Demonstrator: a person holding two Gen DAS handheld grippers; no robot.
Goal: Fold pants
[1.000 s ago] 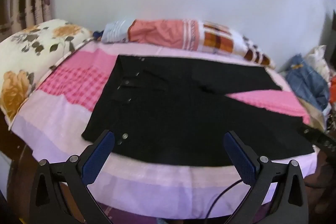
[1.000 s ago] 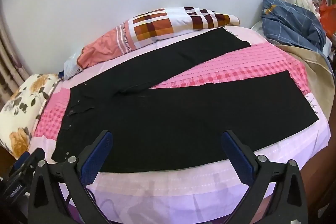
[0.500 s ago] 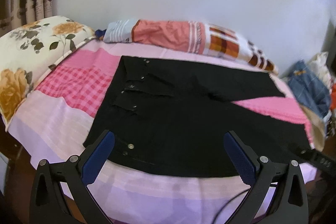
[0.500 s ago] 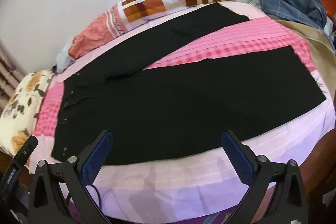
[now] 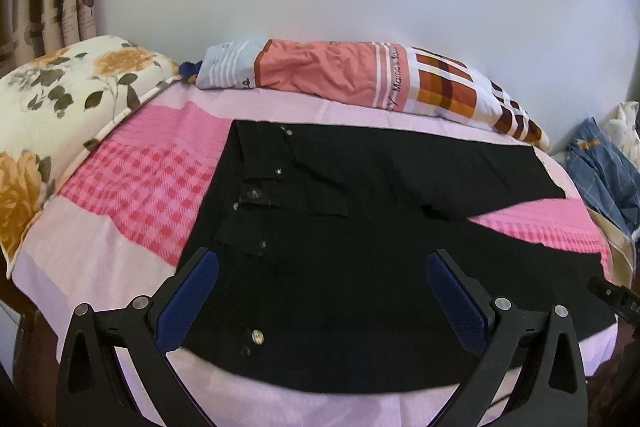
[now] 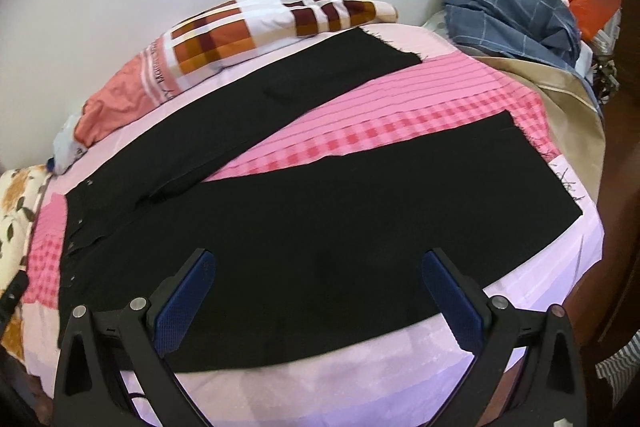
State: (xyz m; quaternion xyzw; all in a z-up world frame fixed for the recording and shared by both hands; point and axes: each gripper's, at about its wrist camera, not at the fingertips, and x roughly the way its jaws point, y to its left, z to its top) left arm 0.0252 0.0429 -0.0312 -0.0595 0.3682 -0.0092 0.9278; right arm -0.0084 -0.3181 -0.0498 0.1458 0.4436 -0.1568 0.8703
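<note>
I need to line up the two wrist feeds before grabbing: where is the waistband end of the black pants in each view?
Left wrist view: the waistband runs down the left-centre, metal studs along it, its near corner just past the left claw, which is open.
Right wrist view: the waistband sits at the far left edge, beyond the open right claw.
Shared landmark: the plaid pillow against the wall.

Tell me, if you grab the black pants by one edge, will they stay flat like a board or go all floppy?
Probably floppy: the black pants lie limp and flat on the pink bedsheet, following its curve. Lifted at one edge, the rest would likely sag and drag. The frayed hem suggests plain woven cloth, probably fairly light.
</note>
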